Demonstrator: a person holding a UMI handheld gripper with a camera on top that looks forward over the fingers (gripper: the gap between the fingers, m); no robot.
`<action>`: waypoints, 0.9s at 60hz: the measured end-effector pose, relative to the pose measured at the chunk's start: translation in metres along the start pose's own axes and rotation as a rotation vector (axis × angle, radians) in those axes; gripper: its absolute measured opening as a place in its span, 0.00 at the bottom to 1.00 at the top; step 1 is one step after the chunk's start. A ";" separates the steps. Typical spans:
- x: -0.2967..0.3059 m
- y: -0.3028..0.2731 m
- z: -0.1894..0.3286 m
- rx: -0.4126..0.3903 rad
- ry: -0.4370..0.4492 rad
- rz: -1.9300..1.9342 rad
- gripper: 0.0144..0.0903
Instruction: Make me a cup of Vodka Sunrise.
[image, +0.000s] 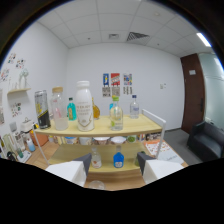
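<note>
Ahead of the gripper (116, 167), its jaws wide and empty, bottles crowd the wooden shelf (142, 125); reaching past the white bottle (84, 106) risks toppling its neighbours.

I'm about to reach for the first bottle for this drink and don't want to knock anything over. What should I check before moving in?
1. Gripper empty: ok, nothing between the open fingers.
2. Bottles upright on the top shelf: ok, the white bottle and the small clear bottle stand upright.
3. Vodka identified: cannot tell, labels unreadable.
4. Room beside the white bottle: not ok, a clear bottle stands close alongside.
5. Cup located: cannot tell.
</note>
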 end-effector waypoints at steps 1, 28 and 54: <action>0.001 -0.007 0.005 0.009 0.002 -0.001 0.94; 0.012 -0.077 0.123 0.051 0.005 0.008 0.66; 0.006 -0.077 0.126 0.019 -0.059 0.031 0.28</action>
